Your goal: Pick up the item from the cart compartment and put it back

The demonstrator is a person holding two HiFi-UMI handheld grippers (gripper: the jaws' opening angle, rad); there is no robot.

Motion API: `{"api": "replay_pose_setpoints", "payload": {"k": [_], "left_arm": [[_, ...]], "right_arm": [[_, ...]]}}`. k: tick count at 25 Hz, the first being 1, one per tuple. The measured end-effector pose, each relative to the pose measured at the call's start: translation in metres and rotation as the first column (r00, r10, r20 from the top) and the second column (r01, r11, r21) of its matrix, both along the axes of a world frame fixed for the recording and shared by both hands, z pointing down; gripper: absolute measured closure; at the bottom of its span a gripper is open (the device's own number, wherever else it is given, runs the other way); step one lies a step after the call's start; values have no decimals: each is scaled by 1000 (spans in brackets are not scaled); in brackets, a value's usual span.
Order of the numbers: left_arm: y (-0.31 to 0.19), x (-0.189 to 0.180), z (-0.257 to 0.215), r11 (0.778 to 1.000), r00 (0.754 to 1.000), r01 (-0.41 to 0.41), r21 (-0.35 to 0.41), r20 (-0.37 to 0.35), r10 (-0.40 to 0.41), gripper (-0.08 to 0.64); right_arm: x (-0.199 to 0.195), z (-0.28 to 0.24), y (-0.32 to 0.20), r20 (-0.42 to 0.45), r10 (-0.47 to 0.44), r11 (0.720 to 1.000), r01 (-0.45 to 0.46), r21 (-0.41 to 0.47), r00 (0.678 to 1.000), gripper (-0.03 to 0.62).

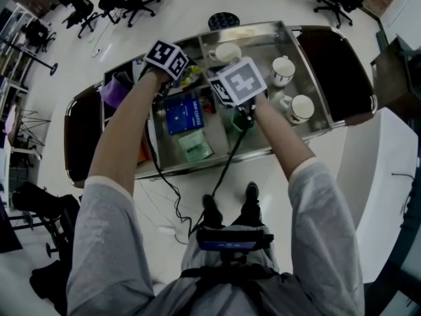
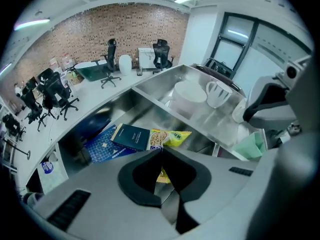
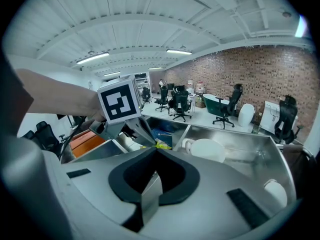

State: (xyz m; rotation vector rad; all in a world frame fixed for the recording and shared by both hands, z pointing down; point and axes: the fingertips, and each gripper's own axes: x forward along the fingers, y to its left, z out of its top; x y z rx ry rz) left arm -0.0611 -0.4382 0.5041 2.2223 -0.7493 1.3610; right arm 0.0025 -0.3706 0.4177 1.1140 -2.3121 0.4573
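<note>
Grey sleeves (image 1: 99, 236) fill the bottom of the head view, and both arms reach up to the cart (image 1: 197, 166) at frame centre. At the centre of the left gripper view, the left gripper (image 2: 161, 151) has its jaws pinched on one end of the yellow packet (image 2: 172, 138), which is in the cart's middle compartment, just right of a blue book (image 2: 131, 136). Jaws of the right gripper (image 3: 152, 150) meet with nothing between them, and the cups (image 1: 283, 71) are at its right in the head view.
</note>
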Motion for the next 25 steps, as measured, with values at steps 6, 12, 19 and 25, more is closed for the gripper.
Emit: {"api": "replay_pose_setpoints", "payload": {"k": [6,12,19,25], "left_arm": [[5,-7,-31,996,996,43,75,-77,-37,545],[21,-22,-69,974,977,125,186,-196,-88,545],[59,-46,-110,919,930,242,312,-345,-127,545],[102,-68,-127,864,887,327,384,-439,-141,545]], "right_arm": [[-2,-9,5,0,-2,1000,2,15,1000,583],[-4,-23,13,14,-3,999,3,39,1000,583],[-6,-39,30,60,-7,997,3,75,998,583],[0,-46,46,89,1,994,-10,108,996,583]]}}
